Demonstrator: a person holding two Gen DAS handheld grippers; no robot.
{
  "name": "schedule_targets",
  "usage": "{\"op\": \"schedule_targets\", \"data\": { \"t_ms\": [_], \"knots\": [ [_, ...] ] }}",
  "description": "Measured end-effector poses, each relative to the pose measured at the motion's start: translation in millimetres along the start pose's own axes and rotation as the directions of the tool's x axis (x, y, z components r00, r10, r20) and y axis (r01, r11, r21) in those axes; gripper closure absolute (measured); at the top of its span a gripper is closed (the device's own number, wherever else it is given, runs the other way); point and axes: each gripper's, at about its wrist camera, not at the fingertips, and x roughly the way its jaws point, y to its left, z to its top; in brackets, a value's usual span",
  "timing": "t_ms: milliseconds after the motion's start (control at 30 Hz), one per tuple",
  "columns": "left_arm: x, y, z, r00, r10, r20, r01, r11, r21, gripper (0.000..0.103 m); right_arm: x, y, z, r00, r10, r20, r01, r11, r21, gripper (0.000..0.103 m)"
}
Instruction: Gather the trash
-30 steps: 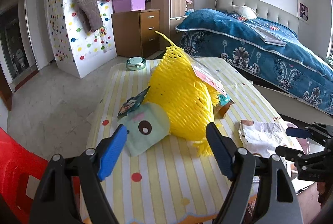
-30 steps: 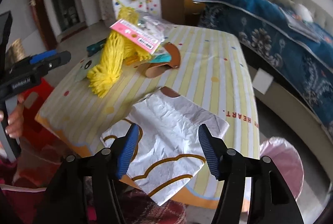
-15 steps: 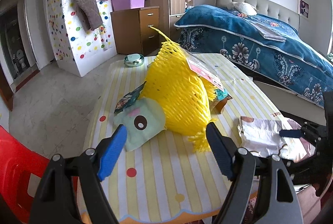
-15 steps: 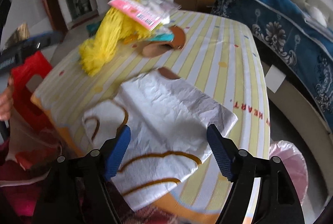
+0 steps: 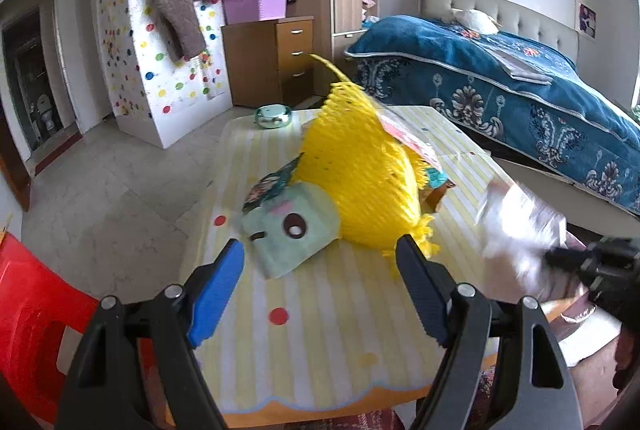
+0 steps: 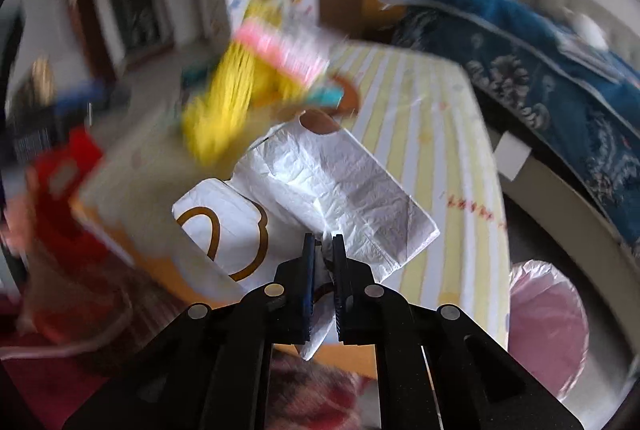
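Right gripper (image 6: 322, 246) jaws just closed, pinching the white wrapper (image 6: 340, 186) edge between them

Striped table (image 5: 320, 330): yellow net (image 5: 360, 182), green mask (image 5: 296, 226)

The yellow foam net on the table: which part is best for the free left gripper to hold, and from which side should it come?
Probably the frayed near end of the yellow foam net. It points toward the open left gripper, narrows there and lies low on the striped tablecloth. Come from the near table edge, jaws across that end; the middle looks too wide.
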Motion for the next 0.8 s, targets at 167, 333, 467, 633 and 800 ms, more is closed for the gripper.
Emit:
{"op": "schedule_targets", "data": {
  "t_ms": [167,333,467,633,800],
  "knots": [
    [2.3,5.4,-0.7,1.0,0.008,-0.01,-0.009,1.0,-0.019,0.026,-5.4,-8.2,10.9,0.998,-0.058,0.023,0.053,0.985,0.161,0.094],
    [2.4,2.4,-2.8,1.0,0.001,-0.01,-0.001,1.0,0.003,0.026,17.7,-6.5,3.3,0.998,-0.008,-0.054,0.019,0.979,0.203,0.076],
    [6.8,2.3,-3.3,1.0,-0.007,-0.021,0.007,1.0,-0.001,0.026,12.6,2.4,1.6,0.999,0.0,-0.037,0.004,0.996,0.091,0.047],
    [11.1,-0.2,-6.0,0.999,-0.011,-0.032,0.011,1.0,0.005,0.026,29.7,4.5,-0.1,0.998,-0.013,-0.055,0.012,1.0,-0.018,0.028],
    [16.6,2.0,-6.5,0.999,-0.007,-0.045,0.007,1.0,0.003,0.026,41.3,6.8,-6.3,0.996,-0.014,-0.083,0.004,0.993,-0.12,0.023]
  ]
}}
